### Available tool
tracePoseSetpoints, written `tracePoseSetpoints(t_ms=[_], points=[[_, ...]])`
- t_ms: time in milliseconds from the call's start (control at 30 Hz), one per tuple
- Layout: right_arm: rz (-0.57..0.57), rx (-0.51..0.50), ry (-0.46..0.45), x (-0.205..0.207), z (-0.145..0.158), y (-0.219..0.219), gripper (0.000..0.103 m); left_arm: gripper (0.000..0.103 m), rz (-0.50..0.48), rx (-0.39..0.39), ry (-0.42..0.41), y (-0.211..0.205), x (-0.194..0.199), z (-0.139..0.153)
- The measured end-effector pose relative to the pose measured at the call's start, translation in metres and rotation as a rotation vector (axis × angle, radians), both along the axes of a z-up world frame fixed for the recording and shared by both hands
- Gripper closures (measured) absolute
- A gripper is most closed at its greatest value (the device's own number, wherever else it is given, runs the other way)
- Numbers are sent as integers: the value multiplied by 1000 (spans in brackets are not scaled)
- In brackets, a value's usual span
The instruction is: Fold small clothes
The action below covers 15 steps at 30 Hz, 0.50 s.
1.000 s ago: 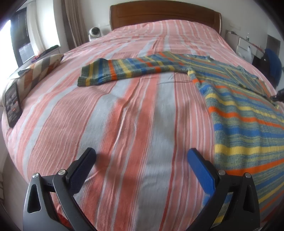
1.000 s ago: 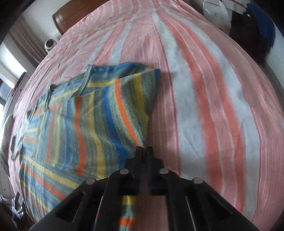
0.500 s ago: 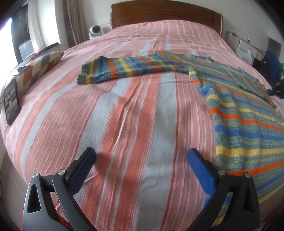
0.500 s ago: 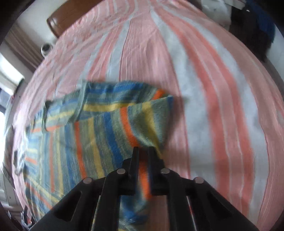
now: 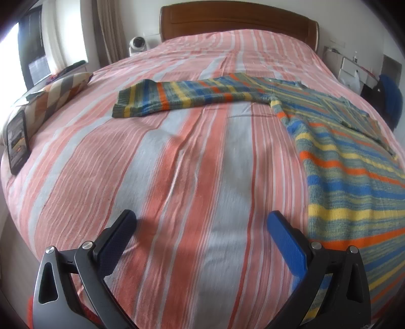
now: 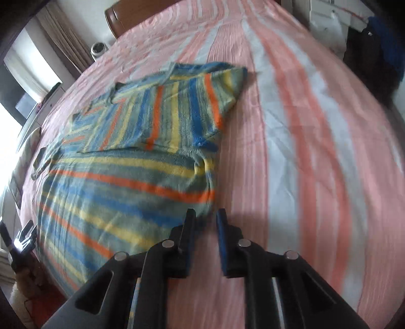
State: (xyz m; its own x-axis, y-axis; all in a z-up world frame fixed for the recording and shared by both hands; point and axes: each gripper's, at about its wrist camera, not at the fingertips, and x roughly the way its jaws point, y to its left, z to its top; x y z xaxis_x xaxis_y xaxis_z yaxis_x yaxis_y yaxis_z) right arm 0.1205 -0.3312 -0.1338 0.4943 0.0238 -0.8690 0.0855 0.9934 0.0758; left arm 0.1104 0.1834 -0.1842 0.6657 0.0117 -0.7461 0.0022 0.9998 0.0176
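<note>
My left gripper (image 5: pixel 202 227) hangs low over the striped bedspread (image 5: pixel 192 157), its two blue pads spread wide apart with nothing between them but pink and grey cloth. The striped sweater (image 5: pixel 349 162) lies flat on the bed to the right of that gripper, its near hem reaching down past my right-hand pad; one sleeve (image 5: pixel 182 97) runs out straight to the left across the bed, cuff end well apart from my fingers. A patterned pillow (image 5: pixel 58 93) sits at the left edge of the bed with a phone (image 5: pixel 17 143) propped beside it, and the wooden headboard (image 5: pixel 238 22) stands at the far end. My right gripper (image 6: pixel 206 217) is parted by a narrow gap, grasping nothing, the tips just at the right edge of the sweater (image 6: pixel 126 182) (the picture is blurred here, so I cannot tell whether the left pad touches the knit). From this side the other sleeve (image 6: pixel 177 106) is folded in over the sweater's chest, lying across the stripes of the body, with the bare bedspread (image 6: pixel 303 126) to its right.
</note>
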Motion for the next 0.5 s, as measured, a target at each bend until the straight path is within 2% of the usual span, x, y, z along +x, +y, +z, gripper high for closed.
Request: tracePoseSetpoints(t_ms=[67, 100, 133, 267, 433, 500], points=[[-9, -5, -108, -31, 18, 4, 58, 0, 2, -6, 4, 1, 0, 1], [-24, -16, -152, -43, 25, 3, 33, 0, 2, -10, 5, 1, -1, 2], [-50, -35, -212, -58, 31, 2, 25, 0, 3, -14, 7, 1, -2, 2], [-116, -125, -327, -94, 31, -4, 25, 0, -15, -15, 29, 1, -4, 11], [-141, -215, -365, -117, 23, -21, 25, 0, 7, -69, 22, 14, -7, 30], [-151, -239, -378, -122, 22, -25, 25, 0, 23, -69, 12, 19, -7, 35]])
